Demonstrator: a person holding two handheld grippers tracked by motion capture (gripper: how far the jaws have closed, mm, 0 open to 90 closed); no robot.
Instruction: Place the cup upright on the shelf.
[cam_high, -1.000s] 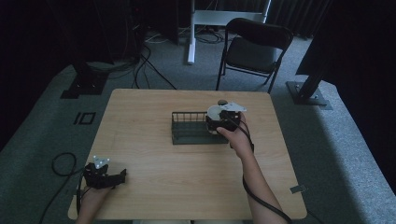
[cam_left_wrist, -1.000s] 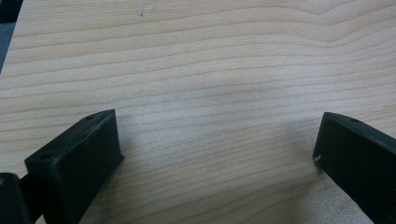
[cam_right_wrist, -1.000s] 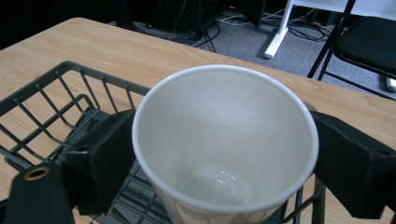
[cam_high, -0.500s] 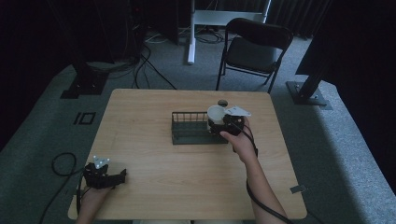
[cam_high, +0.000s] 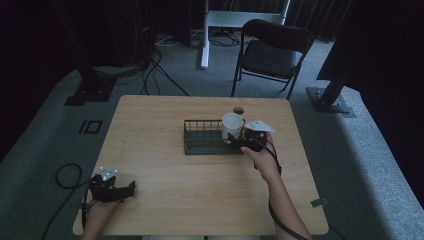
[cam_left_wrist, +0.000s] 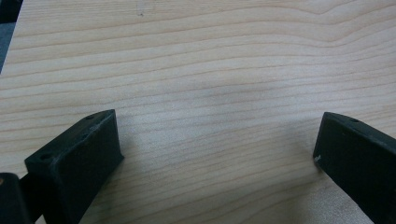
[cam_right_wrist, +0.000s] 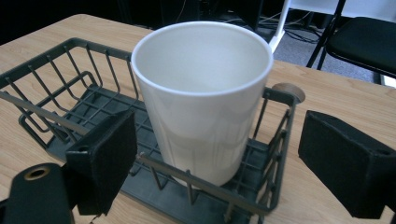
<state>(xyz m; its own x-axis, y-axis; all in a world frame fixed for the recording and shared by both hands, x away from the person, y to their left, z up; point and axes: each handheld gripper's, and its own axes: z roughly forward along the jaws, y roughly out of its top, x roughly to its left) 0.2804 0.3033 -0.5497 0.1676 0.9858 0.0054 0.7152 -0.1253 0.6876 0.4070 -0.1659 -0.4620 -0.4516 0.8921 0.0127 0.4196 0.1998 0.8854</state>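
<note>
Over at the near left corner of the tabletop, the left hand-held gripper rests low with its jaws spread wide over bare wood, pinching nothing. Toward the middle sits a dark wire basket, and standing upright in its right end is a white cup. The right hand-held gripper is just beside the cup, jaws spread on either side of it and not touching. Behind the basket a small round object lies on the wood; I cannot tell what it is. The risk I see is those jaws snagging the basket's wire rim, which could drag the basket or tip the cup against its side.
</note>
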